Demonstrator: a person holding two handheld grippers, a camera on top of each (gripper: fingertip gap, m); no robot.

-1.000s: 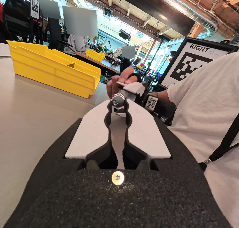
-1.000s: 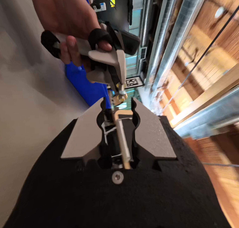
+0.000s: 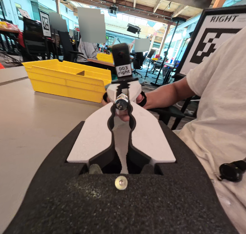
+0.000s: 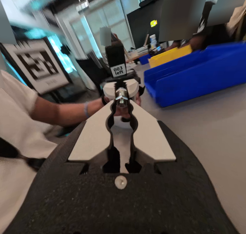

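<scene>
Silver bolt (image 3: 121, 104) with a hex head and a nut (image 4: 121, 97) threaded partway along its shaft, held level in the air above the grey bench (image 3: 33, 121), between two facing grippers. Hex head pinched at the tips of the left gripper (image 3: 121, 105), dark pads pressed on either side of it. Nut end pinched by the right gripper (image 4: 121, 104), pads tight against the nut's flats, threaded tip poking toward that camera. Each gripper seen head-on from the other's view, a small black camera block with a white label standing on top. A hand (image 4: 119, 112) wrapped round each handle with black finger loops; a bare forearm with a pale blue wristband (image 4: 86, 110) reaching in from a white T-shirt (image 3: 213, 108). Behind the left side, a yellow bin (image 3: 66, 80) resting on the bench. Beside the right side, a blue bin (image 4: 193, 78) with another yellow bin (image 4: 169, 57) behind it. Framed black-and-white marker boards (image 4: 38, 66) standing off the bench edge.
</scene>
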